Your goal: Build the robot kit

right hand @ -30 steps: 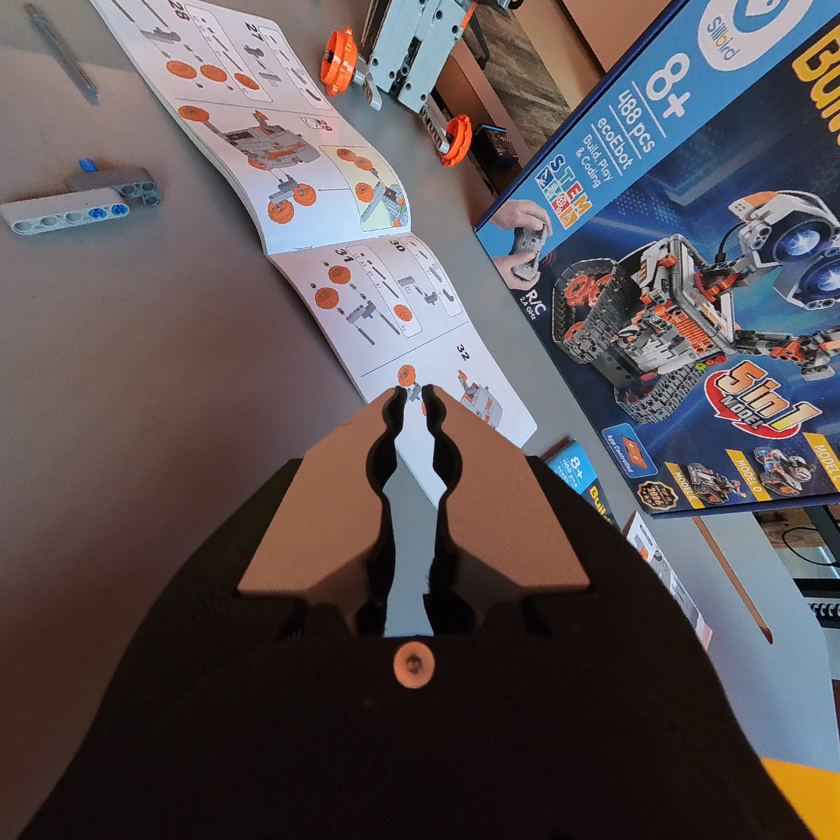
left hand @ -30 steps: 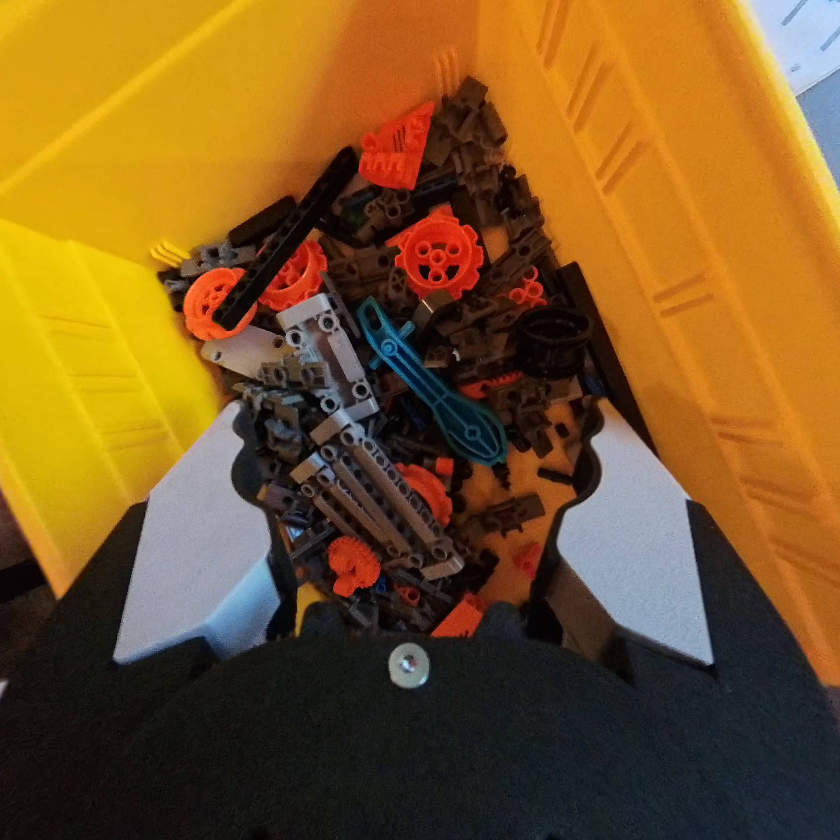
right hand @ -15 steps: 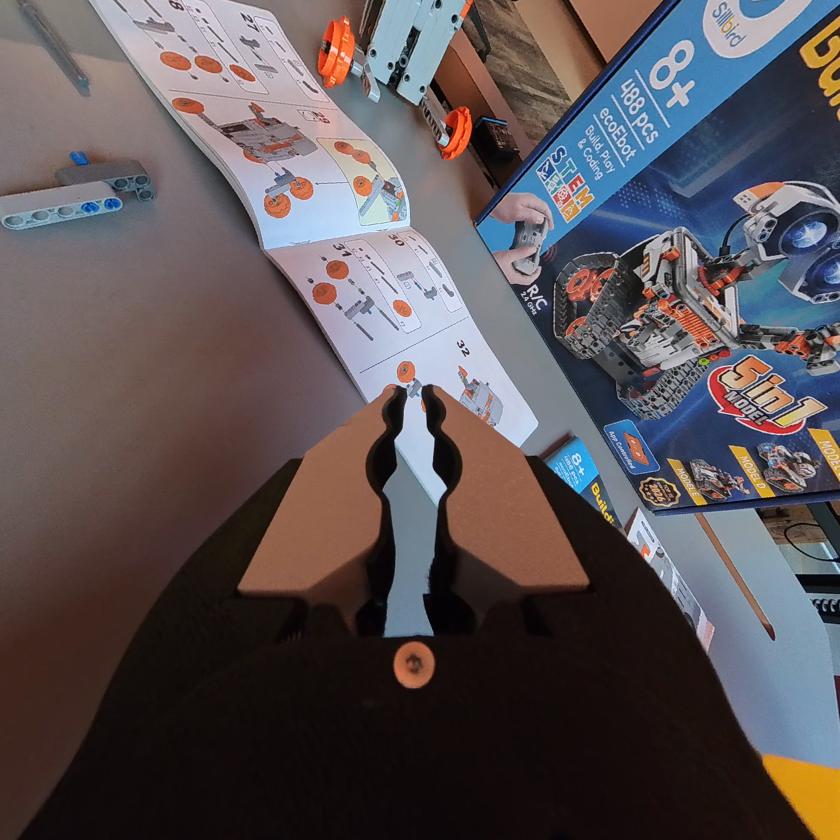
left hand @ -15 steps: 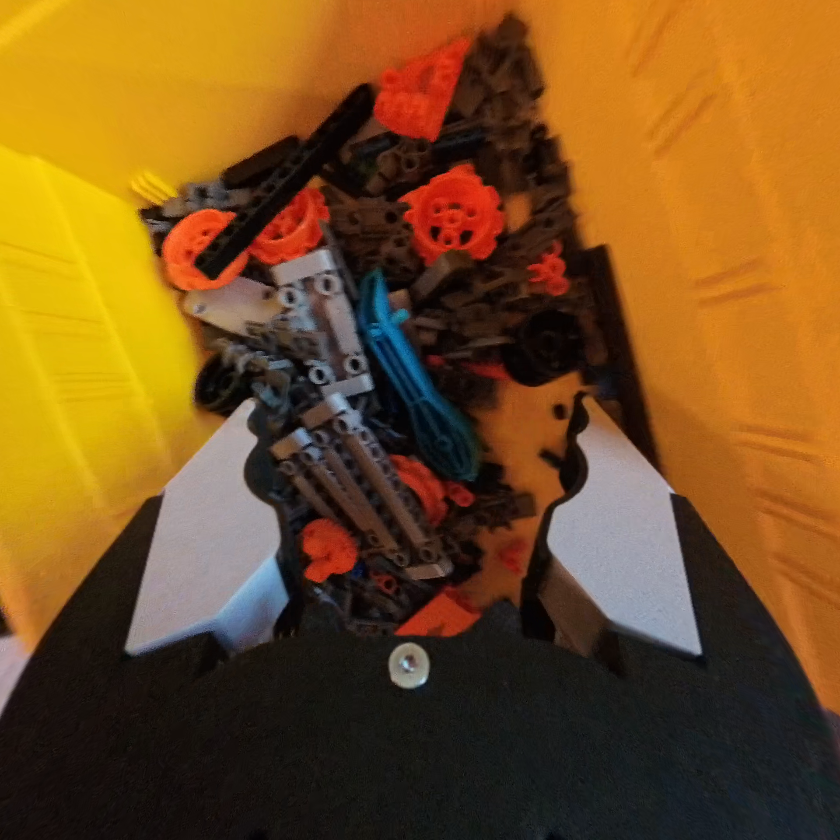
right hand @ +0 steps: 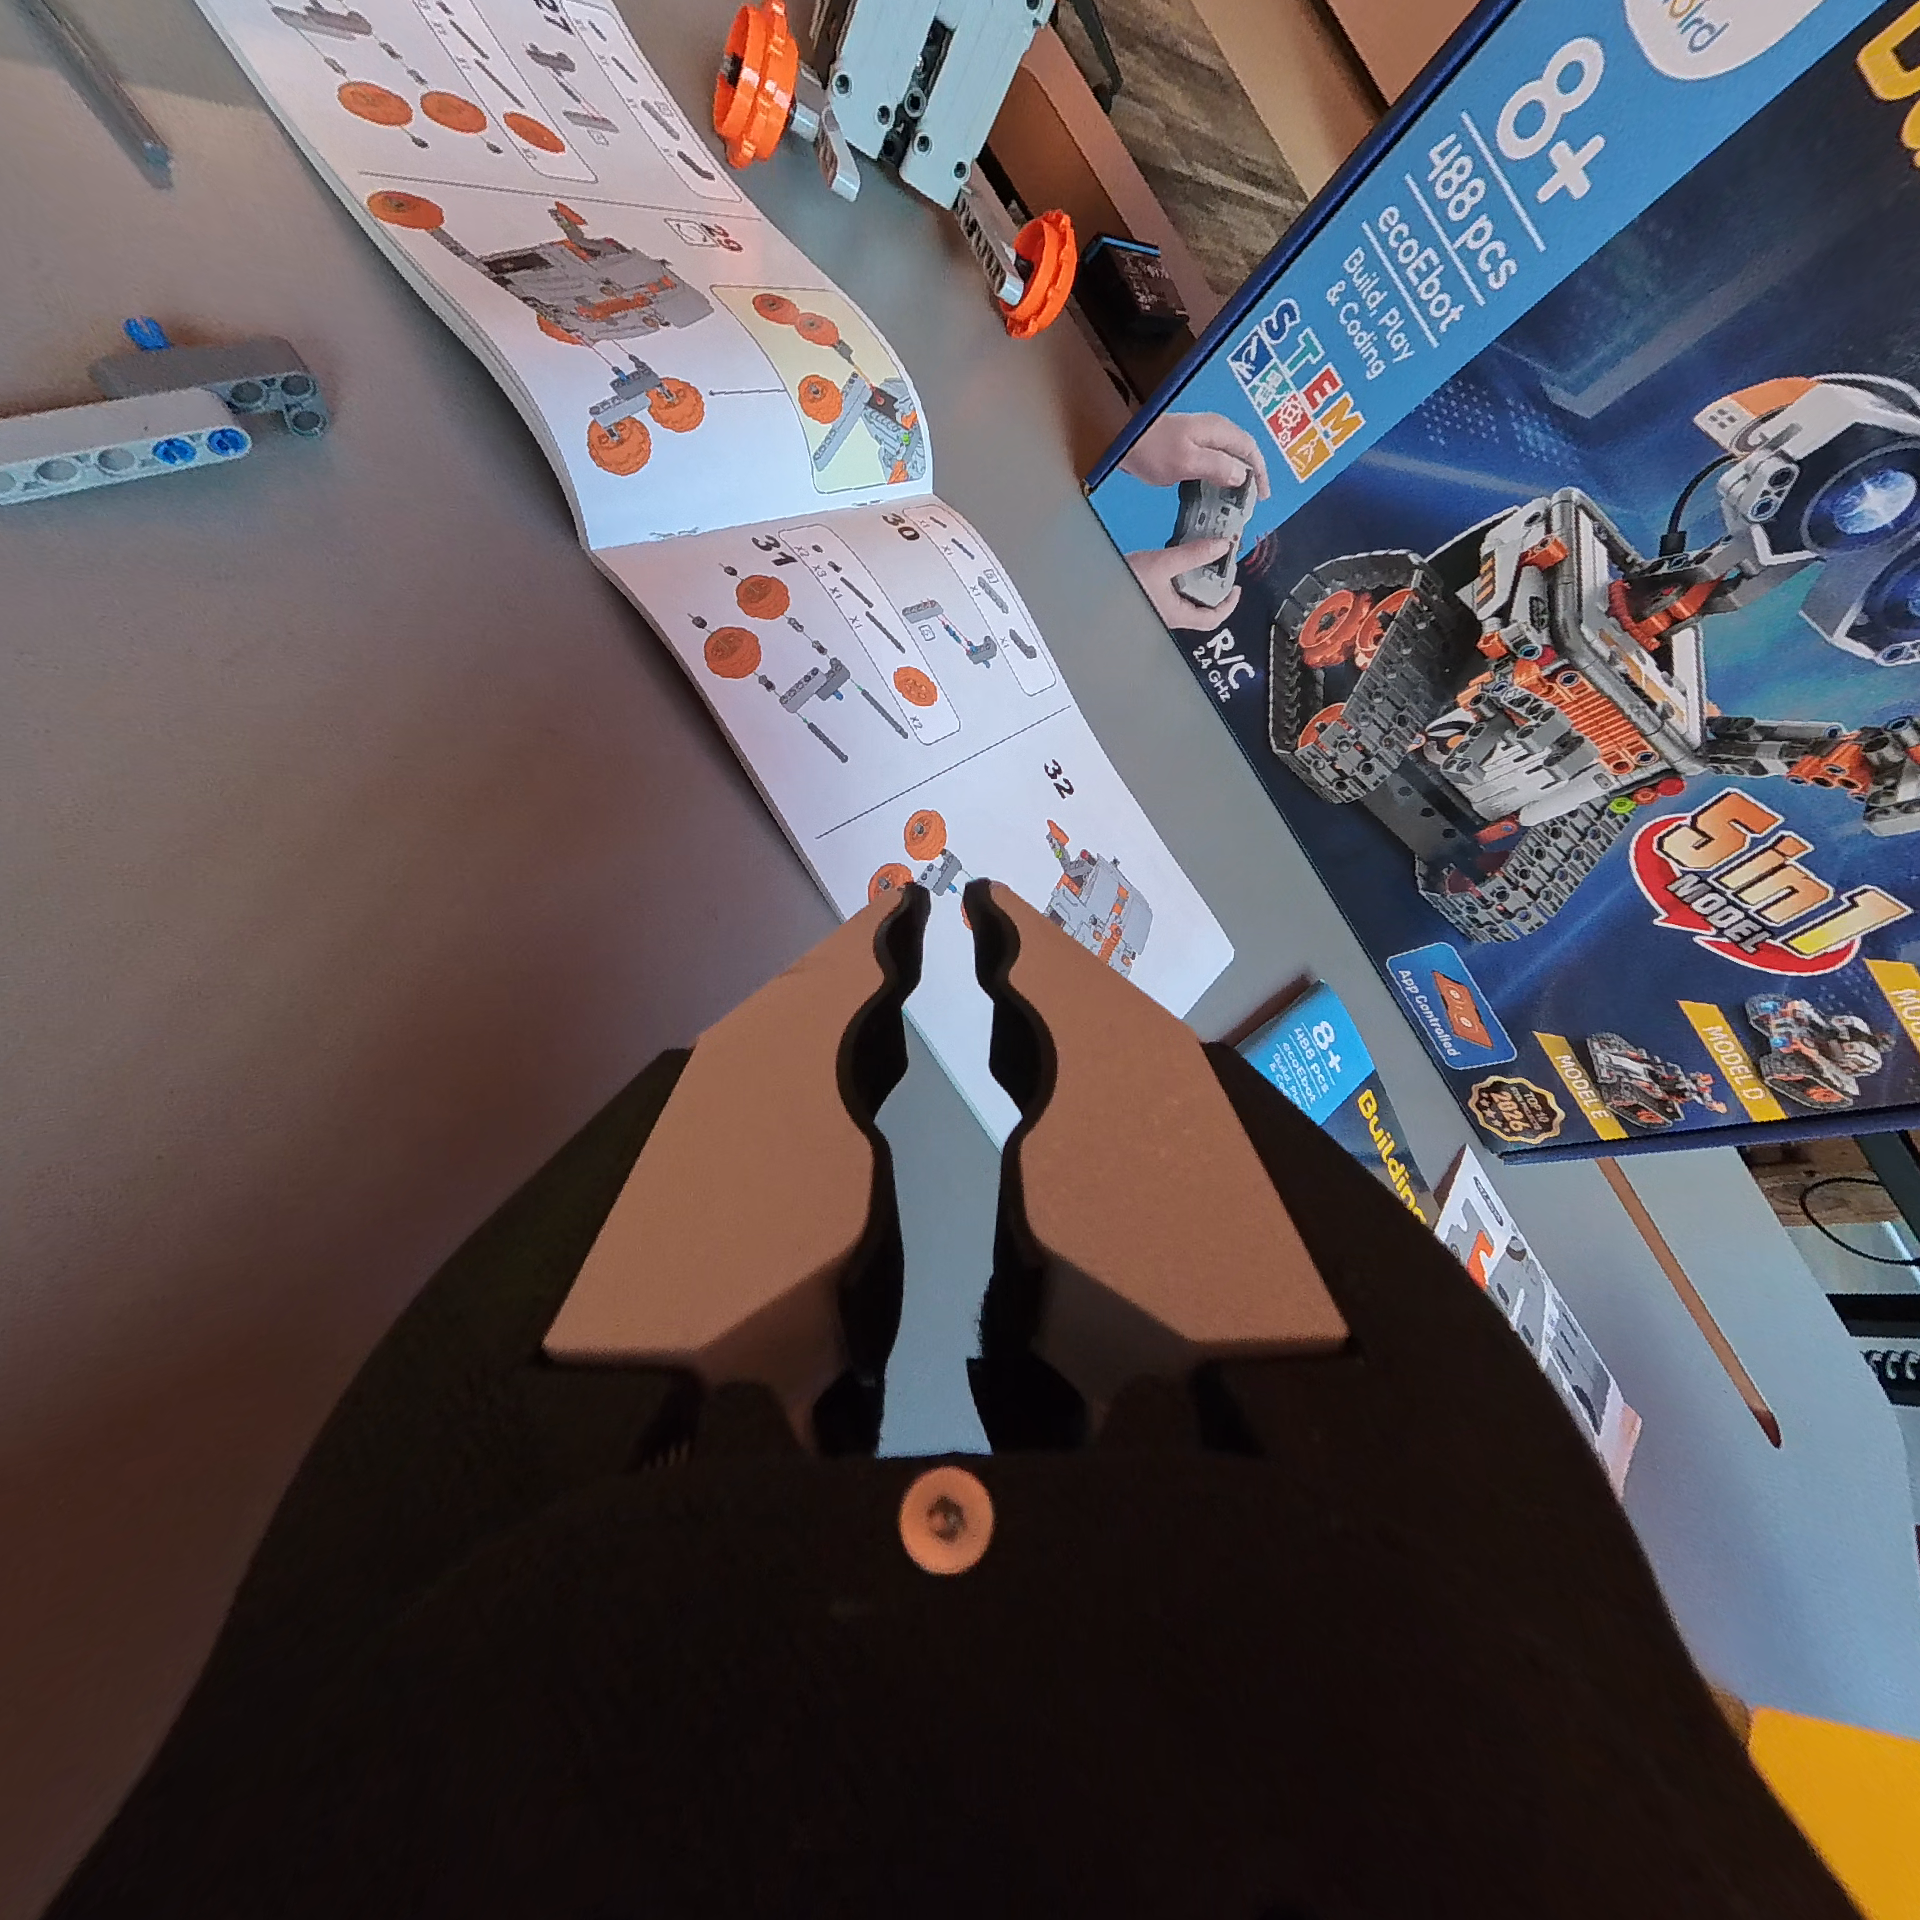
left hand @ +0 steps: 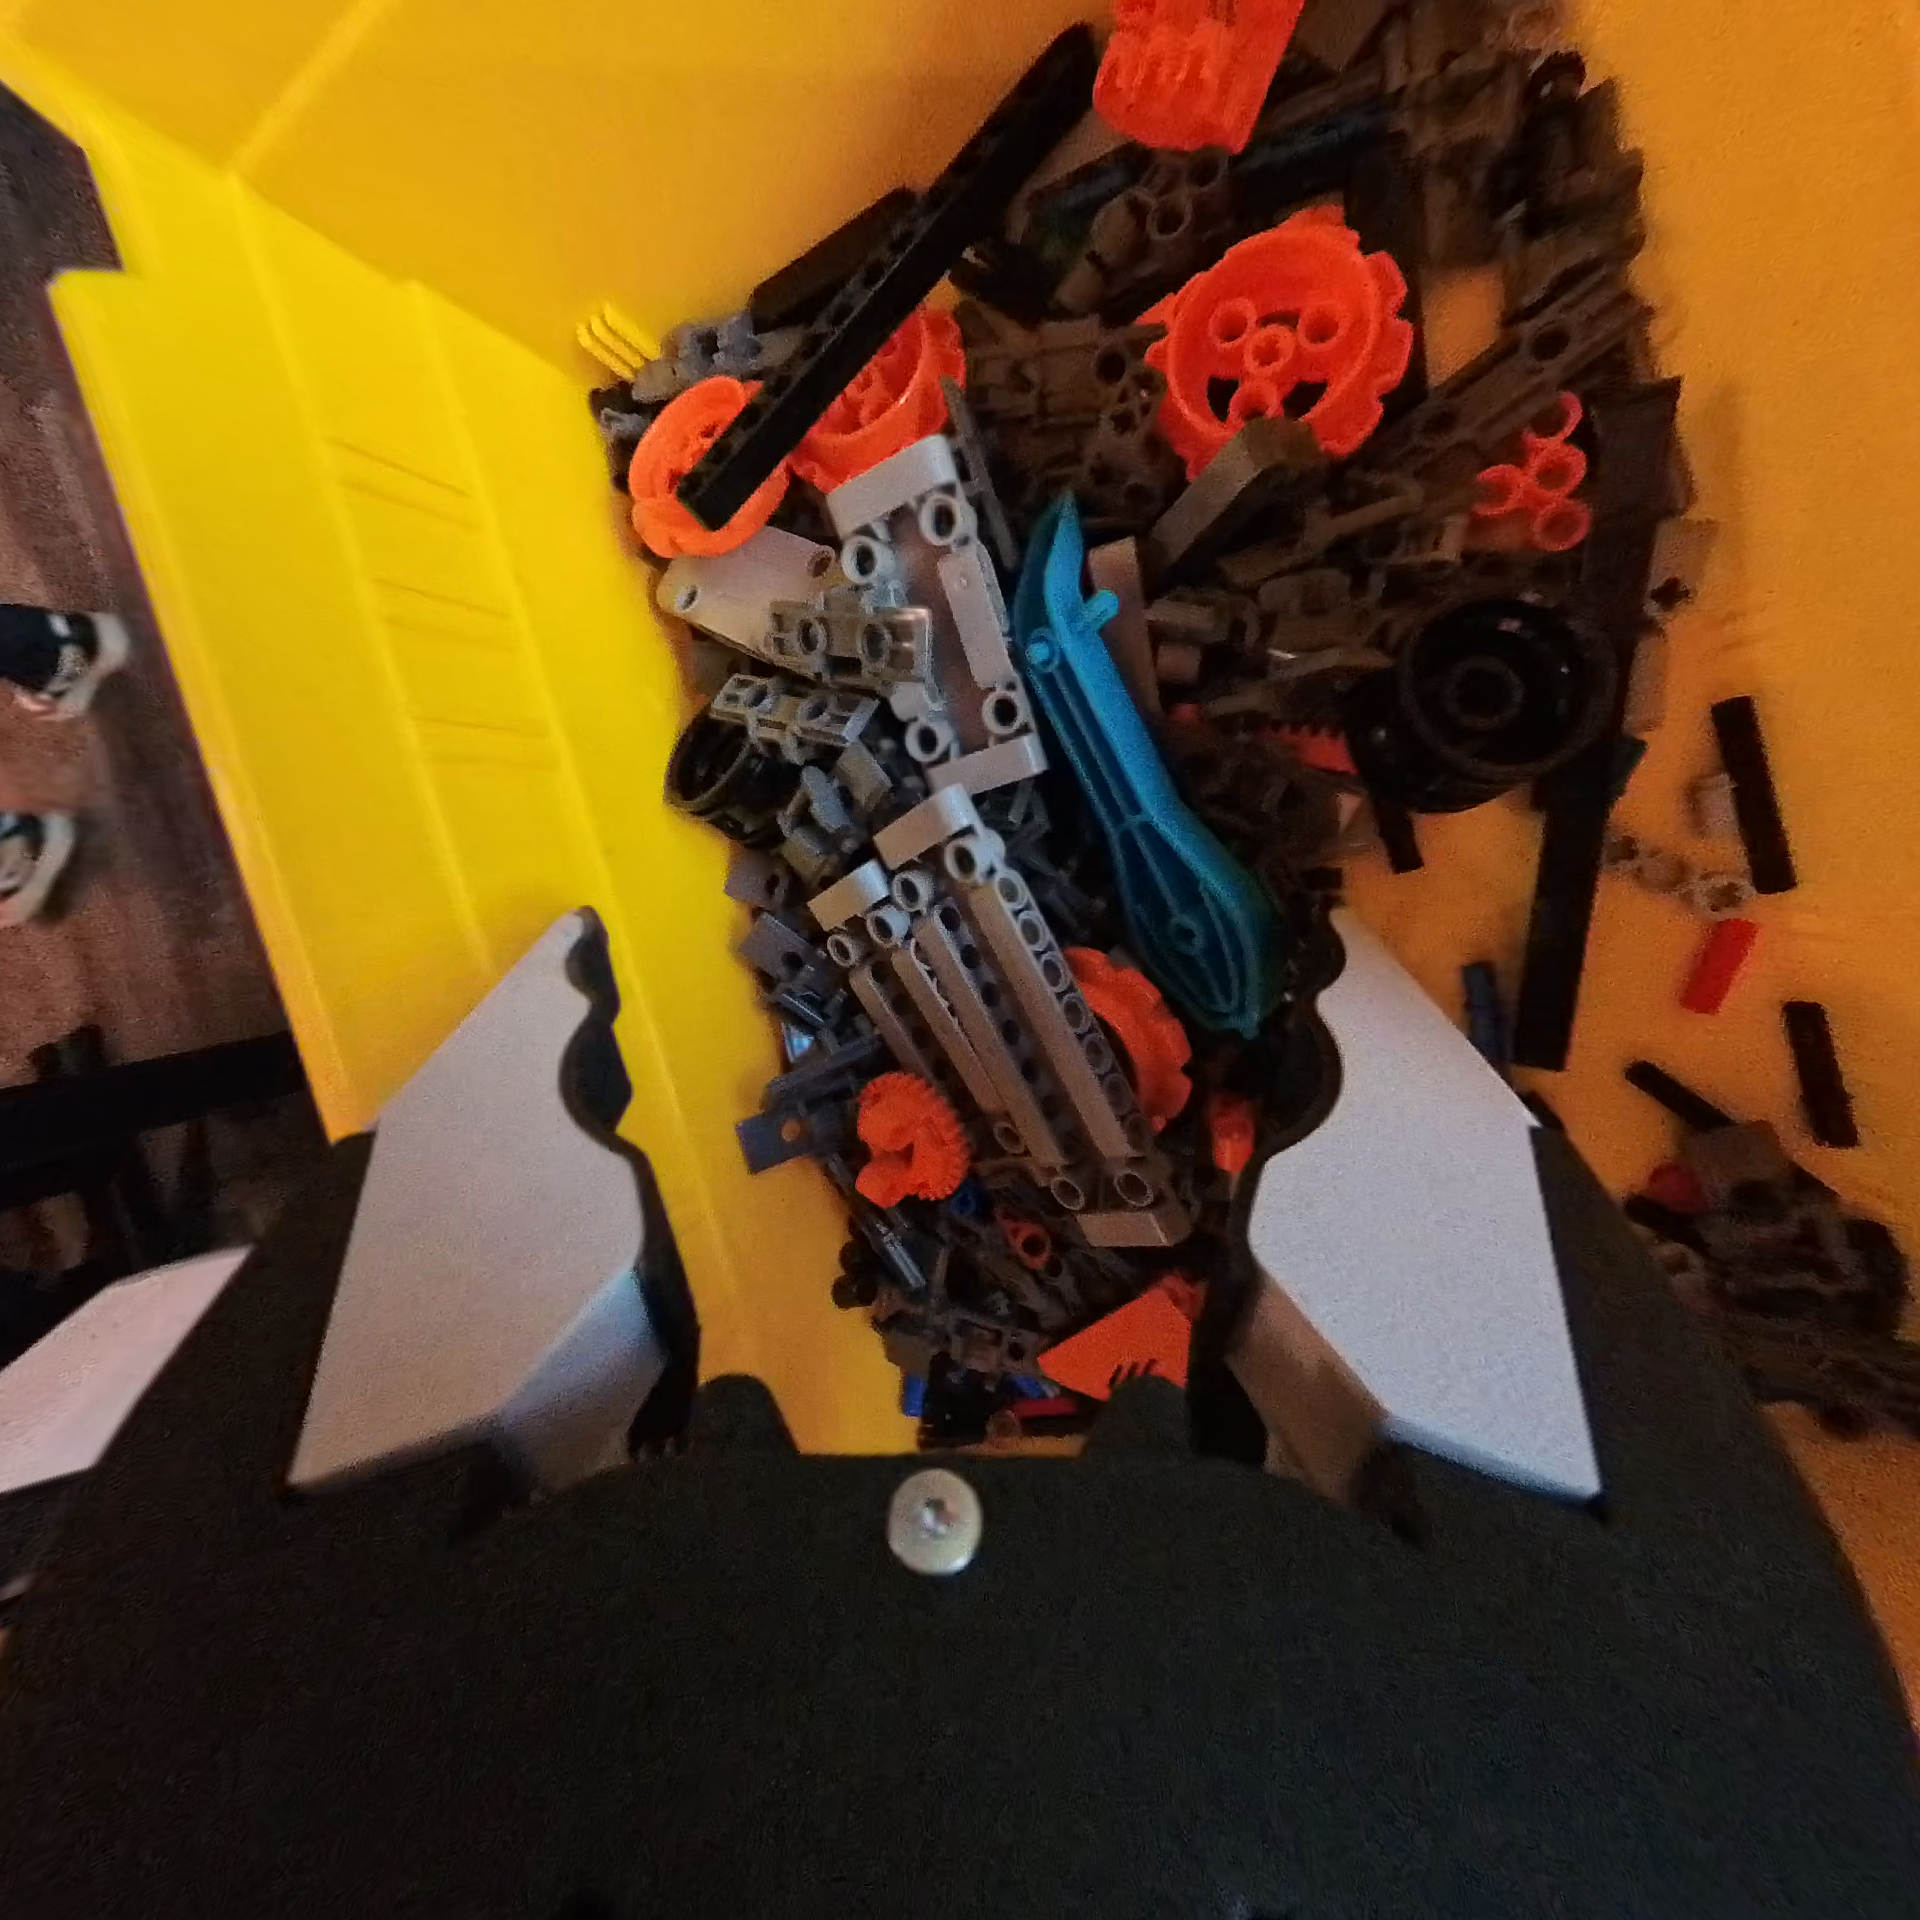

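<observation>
Hovering wide-spread over the brick pile (left hand: 997, 831), left tool (left hand: 961, 956) (right tool (right hand: 943, 894) nearly closed, empty).

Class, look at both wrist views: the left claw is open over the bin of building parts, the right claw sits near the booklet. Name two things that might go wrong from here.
1. The left claw is open wide over a tangled pile: closing on the grey beams may also catch the blue part or orange gear.
2. The right claw, nearly shut with nothing in it, hangs low over the booklet and might scuff or drag a page.
</observation>
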